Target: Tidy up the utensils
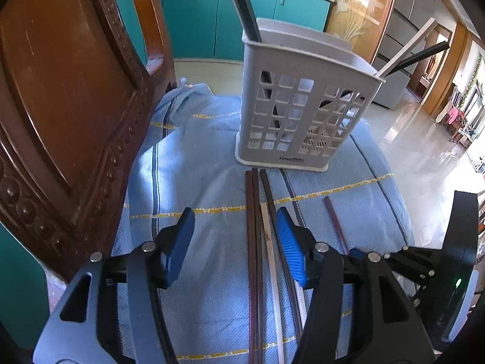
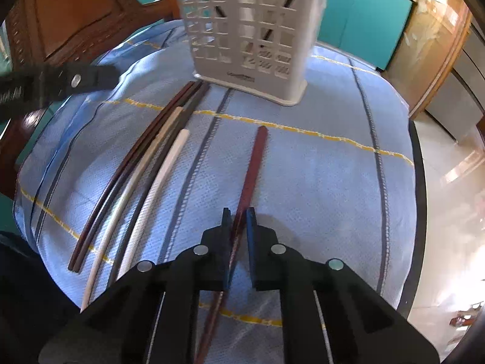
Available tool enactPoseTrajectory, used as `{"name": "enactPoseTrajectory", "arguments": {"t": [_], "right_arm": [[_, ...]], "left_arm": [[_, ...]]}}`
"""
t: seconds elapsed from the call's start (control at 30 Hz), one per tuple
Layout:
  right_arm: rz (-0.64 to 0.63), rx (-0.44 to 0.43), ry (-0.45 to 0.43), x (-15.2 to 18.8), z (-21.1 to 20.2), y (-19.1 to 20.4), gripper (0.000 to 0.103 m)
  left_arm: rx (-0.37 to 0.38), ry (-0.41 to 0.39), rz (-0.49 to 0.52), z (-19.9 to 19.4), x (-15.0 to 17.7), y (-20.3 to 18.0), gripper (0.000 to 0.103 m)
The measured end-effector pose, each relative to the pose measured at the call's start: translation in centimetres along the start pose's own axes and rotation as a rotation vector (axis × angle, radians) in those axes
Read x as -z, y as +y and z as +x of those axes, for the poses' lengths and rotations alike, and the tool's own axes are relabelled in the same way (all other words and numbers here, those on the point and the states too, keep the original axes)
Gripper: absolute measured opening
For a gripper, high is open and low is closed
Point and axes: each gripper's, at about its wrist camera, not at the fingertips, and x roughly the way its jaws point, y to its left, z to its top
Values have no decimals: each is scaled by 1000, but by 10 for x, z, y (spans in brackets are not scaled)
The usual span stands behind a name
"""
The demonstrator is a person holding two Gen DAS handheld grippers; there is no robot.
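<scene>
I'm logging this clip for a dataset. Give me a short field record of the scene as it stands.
surface: blue cloth
holder: white slotted caddy, upright, chopsticks inside
loose group: dark and white chopsticks, side by side on the cloth
right tool: shut on single reddish-brown chopstick
left tool: open above the loose group
background: wooden chair

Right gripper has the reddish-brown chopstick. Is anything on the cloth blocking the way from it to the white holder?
Nothing visible does. The right gripper is shut on the reddish-brown chopstick, and only bare blue cloth lies ahead up to the white holder. The loose chopsticks lie off to its left.
</scene>
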Motion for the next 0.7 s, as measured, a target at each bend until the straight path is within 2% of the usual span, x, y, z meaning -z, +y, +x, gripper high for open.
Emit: {"name": "enactPoseTrajectory", "arguments": {"t": [0.07, 0.17, 0.33, 0.6, 0.67, 0.7], "right_arm": [[41, 31, -10, -2, -1, -10, 10], [98, 24, -29, -5, -3, -21, 9], [196, -36, -25, -6, -5, -39, 9], [221, -36, -23, -5, -9, -42, 16], [218, -38, -26, -5, -11, -42, 20], [216, -37, -26, -5, -11, -41, 21]], "left_arm": [[1, 15, 2, 3, 2, 0, 57], [6, 42, 13, 10, 5, -4, 58], [10, 84, 25, 23, 14, -7, 59], [62, 136, 7, 33, 18, -8, 59], [52, 146, 17, 36, 19, -11, 55], [40, 152, 25, 38, 21, -12, 50]]}}
